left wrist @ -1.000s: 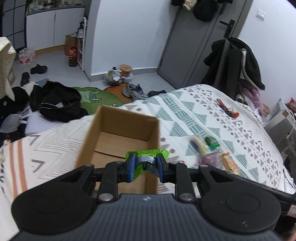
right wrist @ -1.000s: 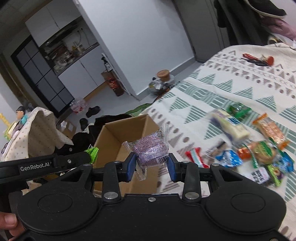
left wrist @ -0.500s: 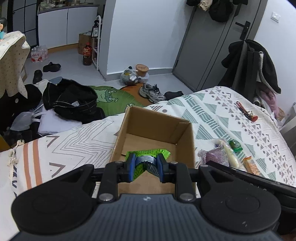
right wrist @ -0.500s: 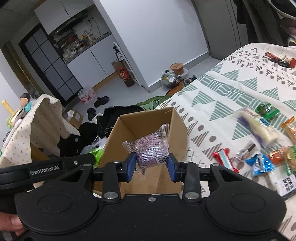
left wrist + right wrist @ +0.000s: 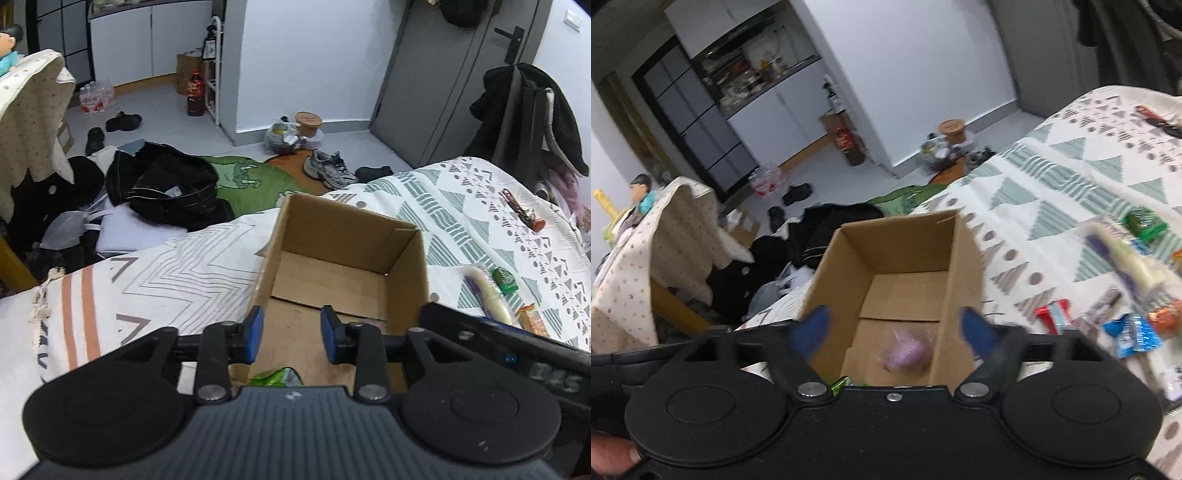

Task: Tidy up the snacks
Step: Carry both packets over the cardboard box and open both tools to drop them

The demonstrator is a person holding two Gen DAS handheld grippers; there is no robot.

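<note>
Poised above the open cardboard box point(image 5: 408, 273) on the patterned bedspread point(image 5: 461, 221): left gripper point(image 5: 291, 334) and right gripper point(image 5: 895, 330), both spread wide, empty. Inside the box: green packet point(image 5: 277, 376), blurred purple-wrapped snack point(image 5: 908, 352). Beside the box: loose snacks point(image 5: 1130, 332).

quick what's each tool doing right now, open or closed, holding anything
Left tool: open, holding nothing; a green snack packet lies in the cardboard box below it.
Right tool: open, holding nothing; a purple snack packet lies in the box.

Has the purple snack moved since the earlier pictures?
Yes. The purple snack has dropped from the right gripper onto the cardboard box floor.
</note>
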